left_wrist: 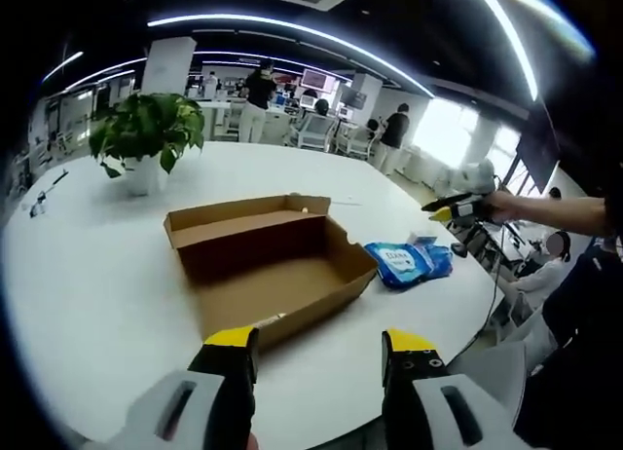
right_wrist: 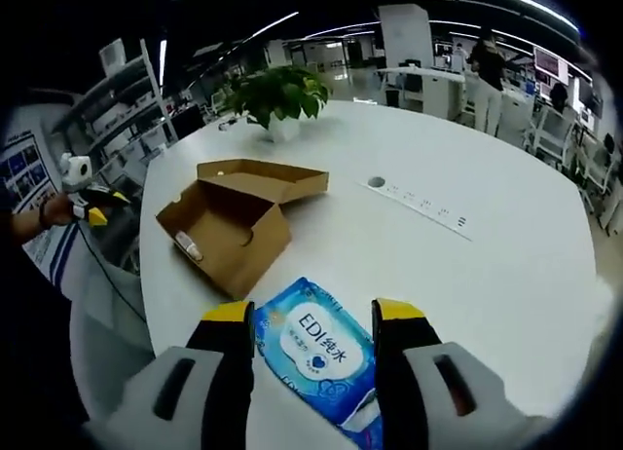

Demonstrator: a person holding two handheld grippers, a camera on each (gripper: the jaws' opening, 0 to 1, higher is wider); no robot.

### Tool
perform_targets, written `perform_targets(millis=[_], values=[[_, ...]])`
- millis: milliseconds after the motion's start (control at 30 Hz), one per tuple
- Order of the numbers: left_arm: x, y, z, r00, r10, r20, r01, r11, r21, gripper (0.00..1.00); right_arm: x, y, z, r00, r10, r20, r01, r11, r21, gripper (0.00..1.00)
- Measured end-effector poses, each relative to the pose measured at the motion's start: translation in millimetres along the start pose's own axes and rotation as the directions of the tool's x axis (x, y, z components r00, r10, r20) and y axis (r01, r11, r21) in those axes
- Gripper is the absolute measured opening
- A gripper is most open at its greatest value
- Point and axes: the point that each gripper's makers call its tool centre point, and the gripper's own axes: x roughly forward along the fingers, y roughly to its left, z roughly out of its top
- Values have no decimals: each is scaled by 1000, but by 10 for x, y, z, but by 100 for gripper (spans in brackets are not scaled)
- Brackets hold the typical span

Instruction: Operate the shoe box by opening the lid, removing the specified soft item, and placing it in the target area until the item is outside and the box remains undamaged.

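The brown cardboard shoe box [left_wrist: 268, 270] lies on the round white table [left_wrist: 97, 275], its lid [left_wrist: 243, 216] folded back and its inside bare. A blue soft wipes pack [left_wrist: 409, 263] rests on the table just right of the box. My left gripper [left_wrist: 321, 345] is open, hovering near the box's front wall. A hand holds my right gripper [left_wrist: 450, 209] up in the air, to the right of the pack. In the right gripper view, the right gripper [right_wrist: 313, 316] is open, with the wipes pack [right_wrist: 316, 348] on the table beneath its spread jaws and the box [right_wrist: 229, 226] beyond.
A potted green plant [left_wrist: 146, 129] stands at the table's far side behind the box. A socket strip [right_wrist: 419, 206] is set into the tabletop. The table edge [left_wrist: 467, 323] runs close to the pack. People, desks and chairs fill the office behind.
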Motion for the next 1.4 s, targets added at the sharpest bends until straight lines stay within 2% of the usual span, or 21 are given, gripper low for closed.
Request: perform_targets(millis=[167, 600, 733, 1133, 1400], values=[[21, 65, 0, 1000, -4, -7, 4, 1000, 5, 52, 70, 265, 117, 998, 45, 54, -45, 999, -6, 50], [122, 238, 84, 1000, -14, -19, 14, 1000, 25, 52, 269, 798, 120, 992, 101, 81, -98, 994, -41, 54], [162, 273, 122, 1000, -18, -20, 19, 999, 34, 52, 263, 984, 142, 988, 124, 98, -119, 991, -55, 54], [364, 387, 231, 998, -37, -55, 41, 995, 88, 52, 242, 1249, 110, 982, 150, 110, -143, 987, -75, 56], [531, 485, 295, 989, -63, -136, 89, 977, 194, 53, 189, 1379, 49, 981, 157, 116, -149, 986, -74, 58]])
